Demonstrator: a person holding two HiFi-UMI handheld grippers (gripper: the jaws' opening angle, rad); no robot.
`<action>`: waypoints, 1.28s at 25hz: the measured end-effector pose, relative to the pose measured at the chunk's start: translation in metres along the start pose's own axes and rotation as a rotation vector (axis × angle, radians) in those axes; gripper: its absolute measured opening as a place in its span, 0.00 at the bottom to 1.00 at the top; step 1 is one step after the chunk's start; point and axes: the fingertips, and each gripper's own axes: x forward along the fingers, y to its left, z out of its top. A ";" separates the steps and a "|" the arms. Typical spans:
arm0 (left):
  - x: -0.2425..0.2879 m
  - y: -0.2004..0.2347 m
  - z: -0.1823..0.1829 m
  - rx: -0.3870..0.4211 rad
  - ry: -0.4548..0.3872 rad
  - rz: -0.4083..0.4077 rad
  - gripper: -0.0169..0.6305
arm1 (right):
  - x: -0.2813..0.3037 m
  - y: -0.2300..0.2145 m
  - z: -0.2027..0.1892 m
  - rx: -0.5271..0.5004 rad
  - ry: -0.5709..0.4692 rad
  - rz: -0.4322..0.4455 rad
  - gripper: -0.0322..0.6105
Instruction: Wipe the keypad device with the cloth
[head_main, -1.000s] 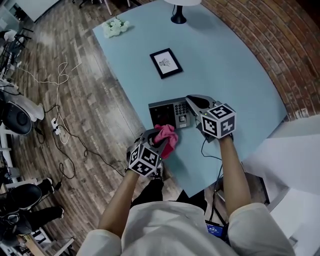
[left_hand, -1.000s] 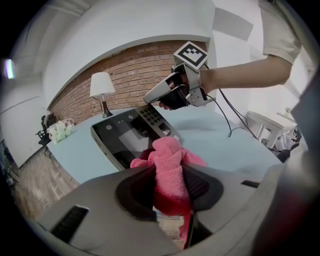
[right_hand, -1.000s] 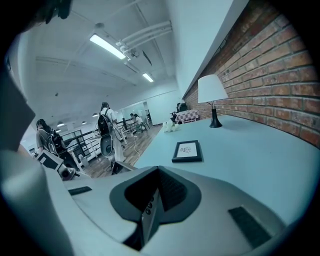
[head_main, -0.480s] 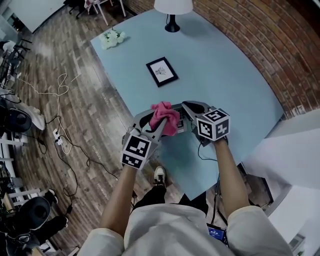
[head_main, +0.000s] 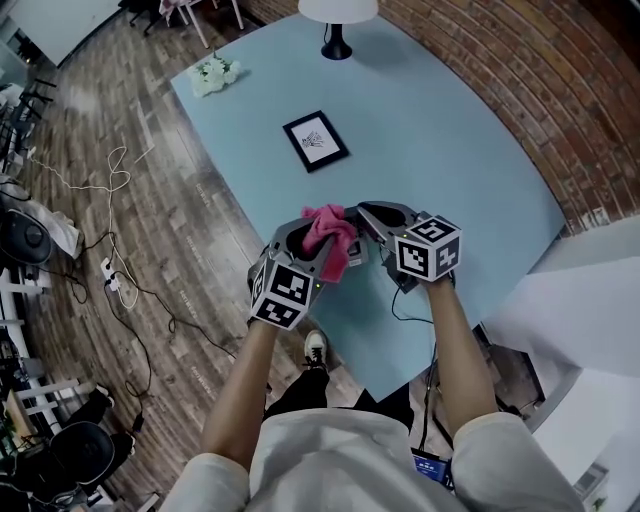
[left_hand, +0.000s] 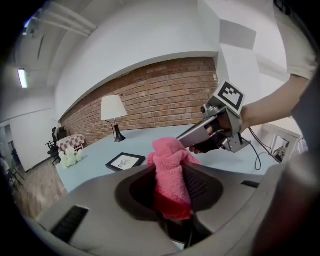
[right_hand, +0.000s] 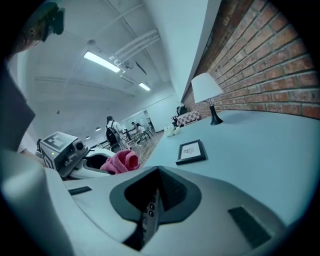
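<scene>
Fingers (left_hand: 92, 200) of the left gripper (head_main: 303, 236) are pressed on a pink cloth (left_hand: 172, 175). The cloth stands up between them in a bunch, and its top comes out above the finger ends. The fingers (right_hand: 227, 200) of the right gripper (head_main: 373, 217) pinch the keypad device (right_hand: 149, 212). In the right gripper view it shows edge-on, as a thin dark plate with small buttons along it.

In the head view both grippers meet over the near part of the light blue bench (head_main: 450, 130), and their finger ends are very close together. The cloth lies against the device and hides most of it; only a small grey part shows beside the right fingers. I cannot tell if the device rests on the bench.

Further out on the bench lies a black picture frame (head_main: 315, 141), well apart from the grippers. At the far edge stand a lamp (head_main: 335, 25) and some white flowers (head_main: 212, 72).
</scene>
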 end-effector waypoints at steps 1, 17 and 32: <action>0.000 -0.001 -0.001 0.001 -0.005 0.001 0.27 | 0.000 0.000 0.000 0.002 0.000 0.006 0.08; -0.002 -0.013 -0.013 0.018 0.022 -0.037 0.27 | 0.001 0.001 0.001 -0.003 -0.001 0.036 0.09; 0.003 -0.060 -0.069 -0.024 0.117 -0.107 0.27 | 0.000 0.002 0.000 -0.001 -0.004 0.050 0.08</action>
